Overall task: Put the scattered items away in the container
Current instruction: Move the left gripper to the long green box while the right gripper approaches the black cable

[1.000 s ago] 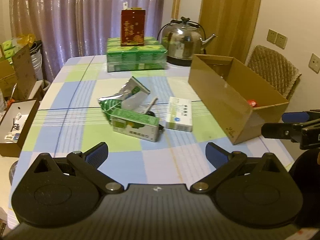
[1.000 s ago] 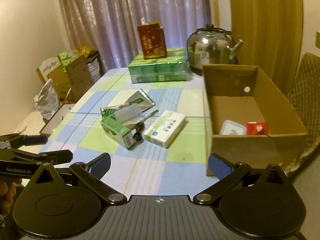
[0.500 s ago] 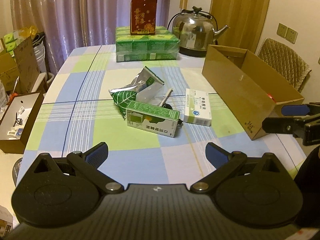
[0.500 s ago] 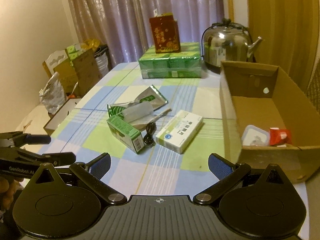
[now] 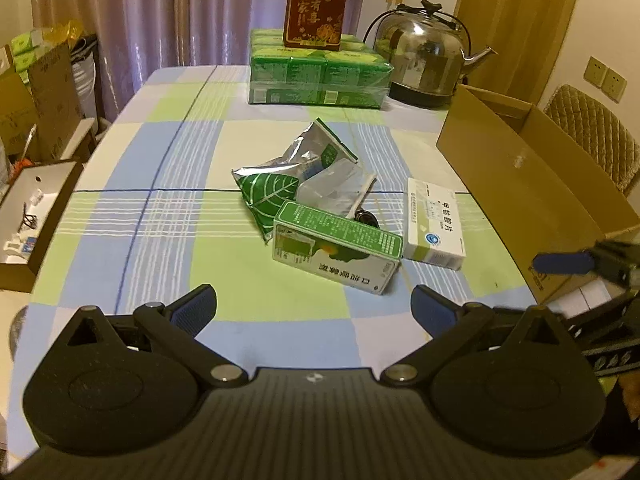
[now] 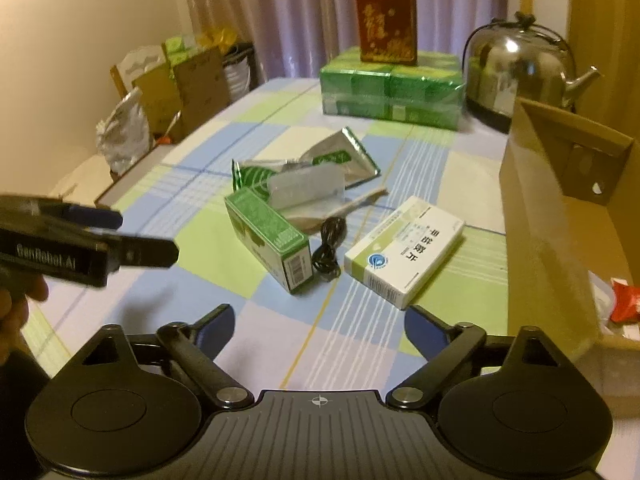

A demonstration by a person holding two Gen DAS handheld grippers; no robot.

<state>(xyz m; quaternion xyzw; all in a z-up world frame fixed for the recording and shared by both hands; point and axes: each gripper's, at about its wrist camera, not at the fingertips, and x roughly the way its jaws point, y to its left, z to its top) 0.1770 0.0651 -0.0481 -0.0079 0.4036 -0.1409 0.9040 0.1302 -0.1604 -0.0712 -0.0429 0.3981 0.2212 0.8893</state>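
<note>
A green medicine box (image 5: 338,252) (image 6: 268,240) lies mid-table, with a white medicine box (image 5: 434,222) (image 6: 404,250) to its right. Behind them rest a green-and-silver foil pouch (image 5: 280,176) (image 6: 320,160), a clear plastic sleeve (image 6: 306,186) and a coiled black cable (image 6: 330,246). The open cardboard box (image 5: 532,184) (image 6: 548,216) stands at the right edge. My left gripper (image 5: 314,310) is open just short of the green box. My right gripper (image 6: 318,330) is open, empty, near the white box.
At the table's far end sit a wrapped green carton pack (image 5: 320,74) with a red box (image 5: 316,6) on top and a steel kettle (image 5: 426,62). A red packet (image 6: 624,298) lies inside the cardboard box. Boxes and bags crowd the floor on the left (image 6: 180,84).
Both grippers have moved forward over the table, closer to the scattered items. Both stay open and empty.
</note>
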